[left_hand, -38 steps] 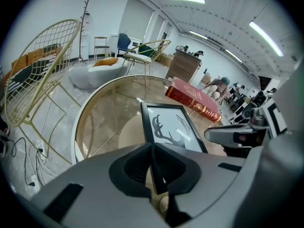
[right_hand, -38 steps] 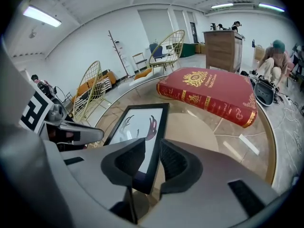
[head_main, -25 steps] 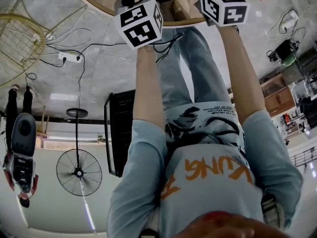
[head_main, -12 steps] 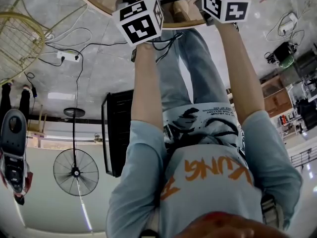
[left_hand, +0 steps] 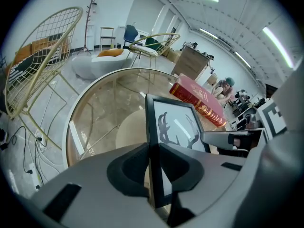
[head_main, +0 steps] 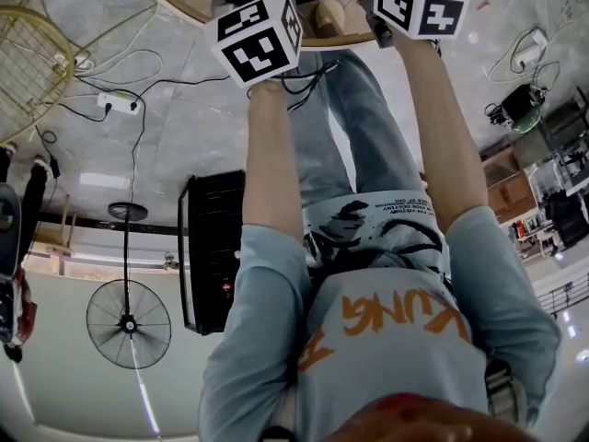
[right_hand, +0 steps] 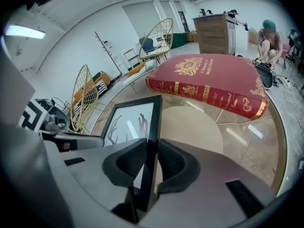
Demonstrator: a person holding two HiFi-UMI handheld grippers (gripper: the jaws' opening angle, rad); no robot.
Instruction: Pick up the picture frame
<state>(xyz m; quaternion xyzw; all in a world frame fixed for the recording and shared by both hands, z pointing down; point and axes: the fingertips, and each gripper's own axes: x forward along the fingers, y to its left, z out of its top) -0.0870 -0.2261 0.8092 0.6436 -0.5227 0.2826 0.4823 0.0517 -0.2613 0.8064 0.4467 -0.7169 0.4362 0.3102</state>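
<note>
The picture frame (left_hand: 173,127) is black-edged with an antler print and stands upright over the round glass table (left_hand: 95,108). My left gripper (left_hand: 153,148) has its pads pressed on the frame's left edge. In the right gripper view the same frame (right_hand: 130,122) has its right edge pinched by my right gripper (right_hand: 151,148). Both pairs of jaws have just been closing with the frame's edge between them. The head view shows only the two marker cubes, left (head_main: 258,40) and right (head_main: 419,3), at the table's rim; the jaws are hidden there.
A thick red book (right_hand: 209,80) lies on the glass just beyond the frame. Gold wire chairs (left_hand: 42,61) stand round the table. A floor fan (head_main: 129,323), a black panel (head_main: 212,247) and cables (head_main: 120,104) are on the floor. A person (right_hand: 270,37) crouches far off.
Both marker cubes have tilted slightly while staying at the table's rim. The floor, fan and black panel have slid left in the head view.
</note>
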